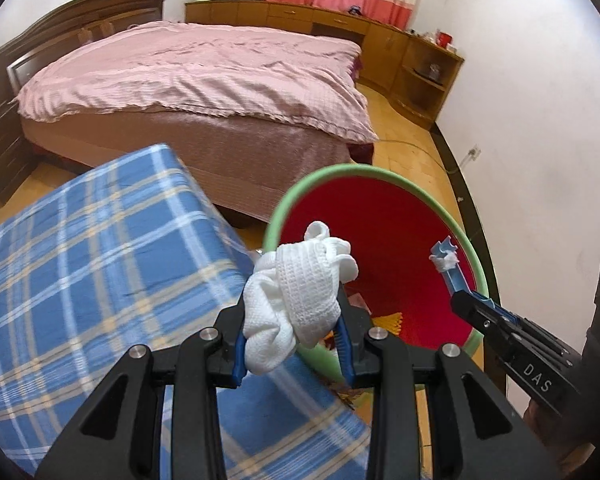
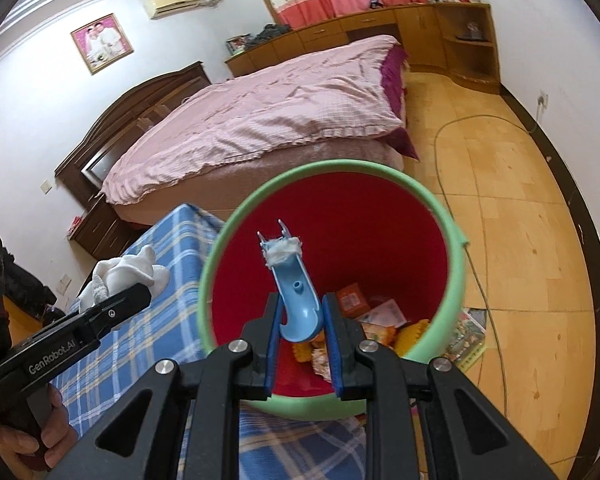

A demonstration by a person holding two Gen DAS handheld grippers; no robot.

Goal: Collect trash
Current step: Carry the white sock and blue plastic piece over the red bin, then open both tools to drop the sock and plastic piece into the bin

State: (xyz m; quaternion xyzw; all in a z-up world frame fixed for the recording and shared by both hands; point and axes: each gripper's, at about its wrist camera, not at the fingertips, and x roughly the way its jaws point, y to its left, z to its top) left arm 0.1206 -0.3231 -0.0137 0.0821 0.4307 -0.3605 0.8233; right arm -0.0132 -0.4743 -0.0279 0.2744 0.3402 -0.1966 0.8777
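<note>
pinching a white cloth wad (image 1: 300, 292), left hand-held gripper (image 1: 294, 320); right hand-held gripper (image 2: 300, 320) clamps blue plastic piece (image 2: 296, 296).

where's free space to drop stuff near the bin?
Free: plaid tabletop left of the green bin; tile floor right of it, crossed by a cable. Crowded: bin bottom with wrappers; booklet at its right base.

Bin mouth (image 2: 456, 240) open — bed (image 2: 260, 120) behind
</note>
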